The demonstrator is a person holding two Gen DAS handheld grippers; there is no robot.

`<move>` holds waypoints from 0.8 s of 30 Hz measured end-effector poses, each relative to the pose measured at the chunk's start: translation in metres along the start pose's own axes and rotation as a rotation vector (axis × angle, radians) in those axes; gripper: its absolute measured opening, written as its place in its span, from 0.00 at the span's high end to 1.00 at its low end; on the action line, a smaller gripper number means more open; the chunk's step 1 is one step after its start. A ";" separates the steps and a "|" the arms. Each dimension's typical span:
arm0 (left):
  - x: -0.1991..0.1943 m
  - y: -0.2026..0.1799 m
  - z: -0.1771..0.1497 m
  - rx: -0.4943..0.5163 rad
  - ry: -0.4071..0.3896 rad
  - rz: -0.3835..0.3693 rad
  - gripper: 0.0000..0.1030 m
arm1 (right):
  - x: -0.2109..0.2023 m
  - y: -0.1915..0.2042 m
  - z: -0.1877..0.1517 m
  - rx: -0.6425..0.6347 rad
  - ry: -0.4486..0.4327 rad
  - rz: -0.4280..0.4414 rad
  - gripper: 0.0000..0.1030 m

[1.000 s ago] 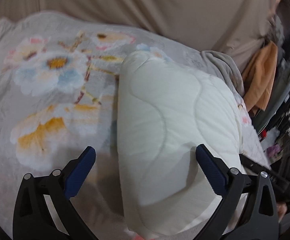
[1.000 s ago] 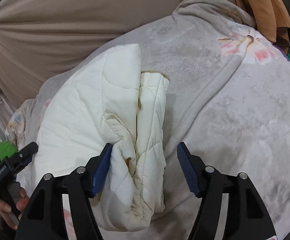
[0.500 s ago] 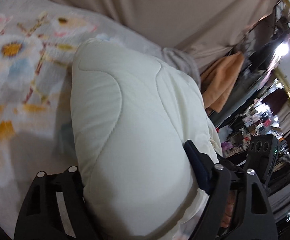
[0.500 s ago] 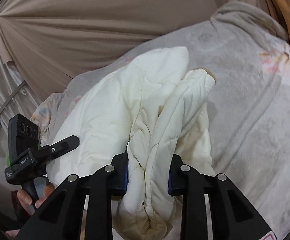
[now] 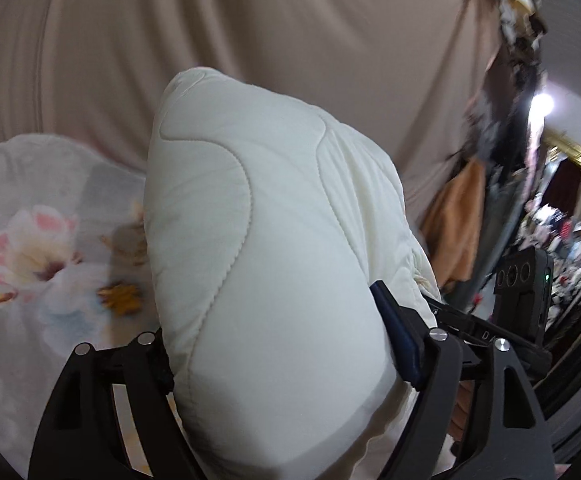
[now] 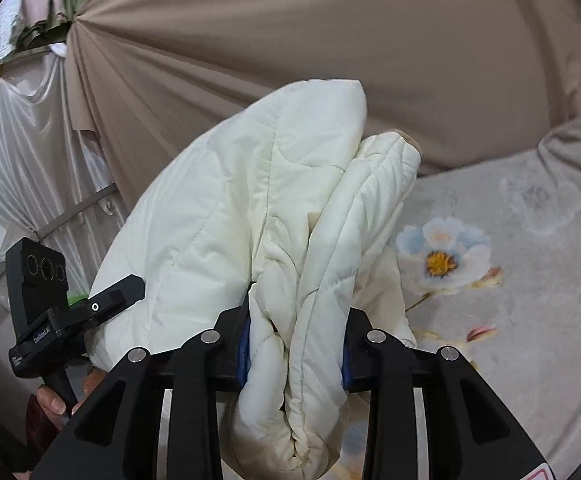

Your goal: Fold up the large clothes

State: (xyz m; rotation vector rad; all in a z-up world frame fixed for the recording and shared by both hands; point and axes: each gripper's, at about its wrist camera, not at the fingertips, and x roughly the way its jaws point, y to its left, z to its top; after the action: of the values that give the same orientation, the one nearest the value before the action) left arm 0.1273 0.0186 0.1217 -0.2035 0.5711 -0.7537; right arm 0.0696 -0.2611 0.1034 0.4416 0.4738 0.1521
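**One quilted jacket being held by two grippers**

One cream quilted jacket [image 5: 258, 264] is being held up, folded into a thick padded bundle, above one floral blanket [image 5: 38, 264]. Two grippers are being seen, one at each end of the jacket. The left gripper [image 5: 282, 344] is being kept clamped around the jacket's broad rounded end, which is bulging out between the blue pads. The right gripper [image 6: 294, 344] is being kept clenched on the gathered, doubled layers of the jacket's other end, with folds hanging below the jaws. The jacket's surface is being shown as smooth and puffy, crossed by curved stitched seams; slight yellowish staining is being seen along an inner edge. Behind the jacket, one beige draped curtain [image 6: 330, 32] is filling the background. To the jacket's right in the left wrist view, one orange cloth [image 5: 456, 224] is hanging.
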 end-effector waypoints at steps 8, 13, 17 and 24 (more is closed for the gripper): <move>0.046 0.098 -0.067 -0.256 0.209 0.121 0.14 | 0.049 -0.064 -0.063 0.280 0.153 -0.025 0.47; -0.004 0.049 -0.039 -0.013 0.052 0.342 0.15 | 0.003 0.005 -0.034 0.038 0.041 -0.159 0.74; 0.008 0.019 -0.040 0.100 0.045 0.439 0.15 | 0.026 0.047 -0.039 -0.153 0.079 -0.223 0.87; 0.047 0.038 -0.078 0.130 0.133 0.540 0.14 | 0.081 0.031 -0.076 -0.194 0.217 -0.400 1.00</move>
State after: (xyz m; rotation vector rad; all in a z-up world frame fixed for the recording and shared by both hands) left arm 0.1339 0.0147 0.0235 0.1226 0.6634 -0.2776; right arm 0.1039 -0.1846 0.0233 0.1341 0.7441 -0.1416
